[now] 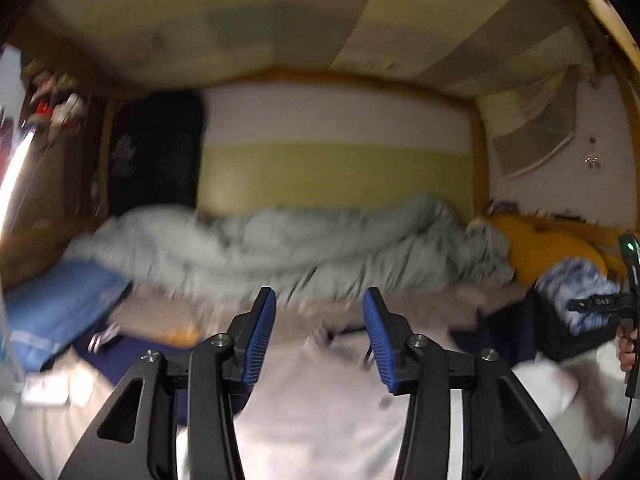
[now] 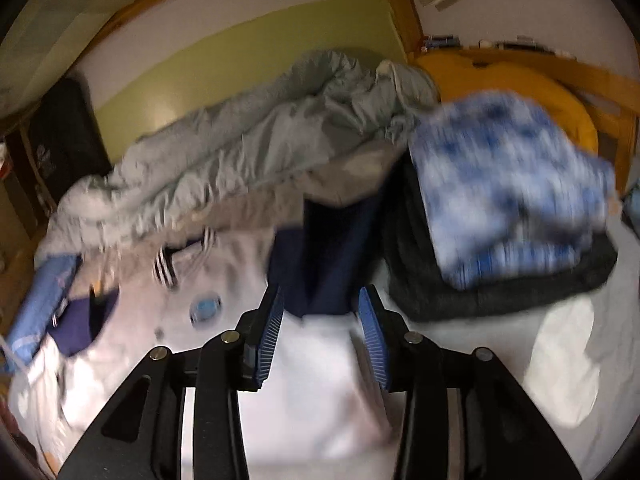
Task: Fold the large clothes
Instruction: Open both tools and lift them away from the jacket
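White garment (image 2: 320, 380) spread under your right tongs (image 2: 320, 320), fingers apart, empty, same garment (image 1: 320, 400) below your left tongs (image 1: 319, 332), also parted, frames blurred.

The left tongs (image 1: 319, 334) and right tongs (image 2: 320, 332) both gape wide, gripping nothing between their blue pads.

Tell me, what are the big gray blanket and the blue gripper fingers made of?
The gray blanket looks like soft, matte woven cloth, perhaps cotton: it bunches into many small wrinkles. The blue pads on the right gripper look like ribbed rubber or plastic; blur leaves it open.
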Demonstrator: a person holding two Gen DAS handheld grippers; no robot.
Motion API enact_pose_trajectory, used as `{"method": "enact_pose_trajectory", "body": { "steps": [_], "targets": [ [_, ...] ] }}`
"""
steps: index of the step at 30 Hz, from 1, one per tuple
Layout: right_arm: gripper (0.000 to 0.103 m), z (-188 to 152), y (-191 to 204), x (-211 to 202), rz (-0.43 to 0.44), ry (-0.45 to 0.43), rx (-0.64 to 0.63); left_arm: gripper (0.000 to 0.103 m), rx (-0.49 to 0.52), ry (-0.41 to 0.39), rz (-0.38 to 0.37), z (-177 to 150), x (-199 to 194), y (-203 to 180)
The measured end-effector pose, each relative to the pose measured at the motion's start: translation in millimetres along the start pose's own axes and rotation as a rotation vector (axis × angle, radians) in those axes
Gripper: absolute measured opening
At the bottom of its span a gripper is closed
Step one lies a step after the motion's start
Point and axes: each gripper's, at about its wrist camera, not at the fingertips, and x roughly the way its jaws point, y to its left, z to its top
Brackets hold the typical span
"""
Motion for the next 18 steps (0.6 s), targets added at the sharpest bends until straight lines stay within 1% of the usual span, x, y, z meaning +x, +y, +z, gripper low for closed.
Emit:
{"method": "enact_pose_trajectory", "body": {
  "steps": [1,2,3,4,6,8,9,11,13,15,17,18],
  "targets": [
    [0.044,16.0,8.1,-4.9,0.008,-0.03,-0.001,0.056,0.0,-0.014,-0.009,7.1,6.3,-8.0],
    [0.048,29.3,16.9,-10.1,0.024,-0.069,-0.008,0.057,-0.007,-0.02,-0.014,13.7,11.8,-15.0],
    [0.057,42.0,27.5,-15.8,0.034,-0.111,-0.023,0.057,-0.023,-0.022,-0.02,19.5,18.8,-21.5],
    [0.06,54.0,40.1,-23.0,0.026,-0.158,-0.044,0.059,-0.039,-0.021,-0.035,24.2,26.1,-28.0],
    [0.061,68.4,61.1,-33.4,-0.002,-0.246,-0.078,0.068,-0.048,-0.035,-0.052,27.3,36.2,-36.9],
    [0.063,73.9,73.9,-38.9,-0.027,-0.317,-0.086,0.084,-0.034,-0.047,-0.045,23.9,44.9,-41.0],
    [0.064,74.3,76.7,-39.3,-0.055,-0.348,-0.071,0.086,-0.022,-0.053,-0.04,20.1,49.8,-42.8],
    [0.067,72.6,79.3,-36.3,-0.128,-0.404,-0.049,0.087,0.0,-0.059,-0.032,8.4,60.5,-45.7],
    [0.076,73.6,82.2,-25.6,-0.171,-0.43,-0.078,0.089,0.008,-0.029,-0.05,-8.7,75.6,-44.3],
    [0.08,78.6,80.2,-11.7,-0.184,-0.422,-0.091,0.092,0.0,-0.003,-0.063,-24.8,91.7,-42.1],
    [0.091,85.5,71.9,3.6,-0.158,-0.407,-0.074,0.096,-0.014,0.02,-0.056,-40.6,110.4,-37.0],
    [0.103,87.2,66.5,12.3,-0.144,-0.398,-0.065,0.097,-0.017,0.036,-0.057,-47.1,120.2,-35.0]
  ]
}}
